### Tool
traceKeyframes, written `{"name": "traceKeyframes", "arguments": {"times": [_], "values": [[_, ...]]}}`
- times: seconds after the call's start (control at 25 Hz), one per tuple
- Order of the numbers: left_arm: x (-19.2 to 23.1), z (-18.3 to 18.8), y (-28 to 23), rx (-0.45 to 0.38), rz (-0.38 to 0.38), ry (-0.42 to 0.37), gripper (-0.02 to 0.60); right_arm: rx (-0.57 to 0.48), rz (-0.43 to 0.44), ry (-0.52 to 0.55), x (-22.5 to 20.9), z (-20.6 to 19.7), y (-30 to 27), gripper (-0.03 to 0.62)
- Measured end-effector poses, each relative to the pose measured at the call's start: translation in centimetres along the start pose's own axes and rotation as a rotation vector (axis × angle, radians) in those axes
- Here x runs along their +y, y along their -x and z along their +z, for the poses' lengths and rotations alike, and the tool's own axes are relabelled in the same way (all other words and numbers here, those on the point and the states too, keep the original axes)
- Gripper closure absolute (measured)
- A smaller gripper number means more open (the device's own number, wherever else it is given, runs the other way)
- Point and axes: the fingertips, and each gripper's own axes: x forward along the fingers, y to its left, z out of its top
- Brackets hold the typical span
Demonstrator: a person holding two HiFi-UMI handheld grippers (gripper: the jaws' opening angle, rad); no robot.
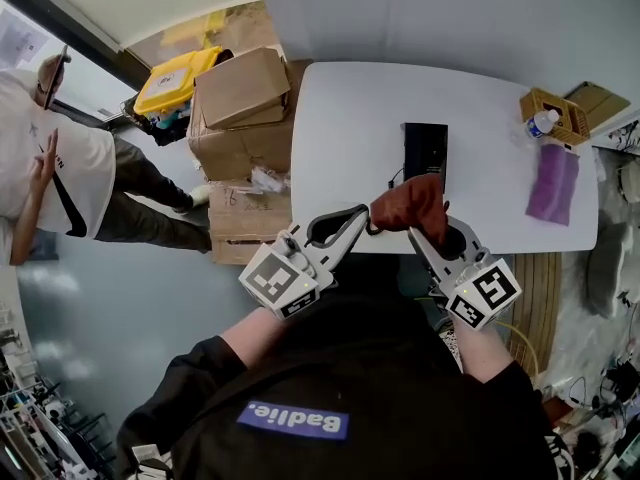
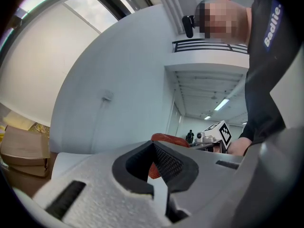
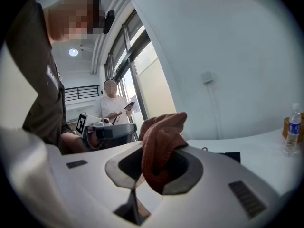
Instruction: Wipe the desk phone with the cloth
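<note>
The black desk phone (image 1: pixel 424 150) lies on the white table (image 1: pixel 350 138), near its front edge. A rust-red cloth (image 1: pixel 410 206) hangs bunched just in front of the phone, above the table's edge. My right gripper (image 1: pixel 421 230) is shut on it, and in the right gripper view the cloth (image 3: pixel 160 148) drapes over the pads, with the phone (image 3: pixel 226 156) behind. My left gripper (image 1: pixel 362 216) is shut, with its tips right beside the cloth's left end. In the left gripper view the cloth (image 2: pixel 167 138) shows just past the closed tips of the left gripper (image 2: pixel 153 146).
Stacked cardboard boxes (image 1: pixel 240 118) and a yellow bin (image 1: pixel 175 78) stand left of the table. At the table's right end lie a purple cloth (image 1: pixel 552 183) and a small box (image 1: pixel 558 113) with a bottle (image 1: pixel 541 123). A person (image 1: pixel 60 168) stands at far left.
</note>
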Motion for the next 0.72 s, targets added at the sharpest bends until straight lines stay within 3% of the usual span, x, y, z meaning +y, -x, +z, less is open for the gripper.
{"name": "traceKeyframes", "arguments": {"times": [0.24,0.72], "values": [[1.3,-0.7,-4.1,0.012,0.044,0.022,0.575,0.029,0.044,-0.009,-5.0,0.0,-1.1,0.5],[5.5,-3.2,-10.0,0.038,0.109,0.058,0.575,0.108,0.018,0.002,-16.4,-3.2,-5.0,0.5]]}}
